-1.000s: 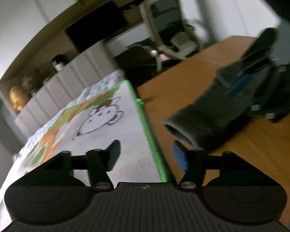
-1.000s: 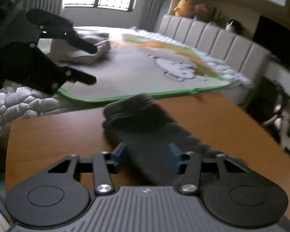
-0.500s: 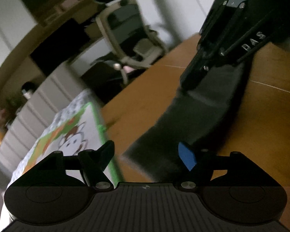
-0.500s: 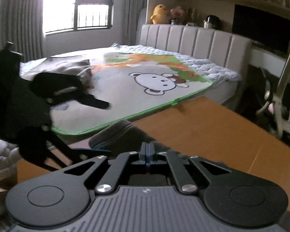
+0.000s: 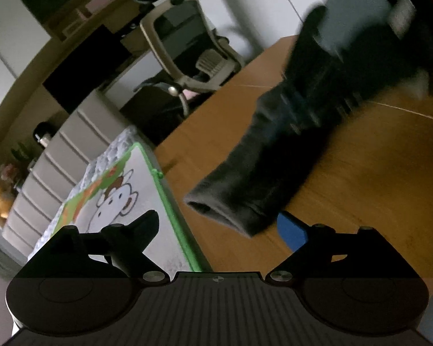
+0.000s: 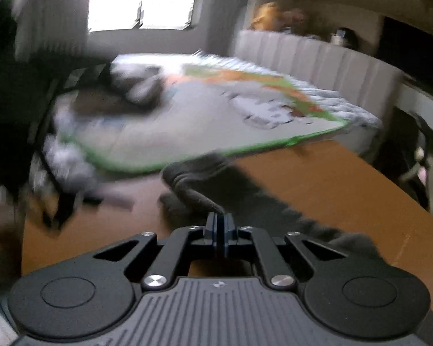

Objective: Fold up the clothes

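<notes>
We see the right gripper (image 6: 218, 230) with its jaws pinched tight on a fold of the dark grey knitted garment (image 6: 216, 181), which lies on the brown wooden table (image 6: 332, 181) and stretches ahead of the jaws toward the table's far edge. The left gripper (image 5: 219, 227) has its jaws opening wide; the garment's open cuff (image 5: 216, 210) lies just ahead between them, untouched by the pads. Beyond the table lies a bed with a green-edged cartoon blanket (image 6: 216, 121).
</notes>
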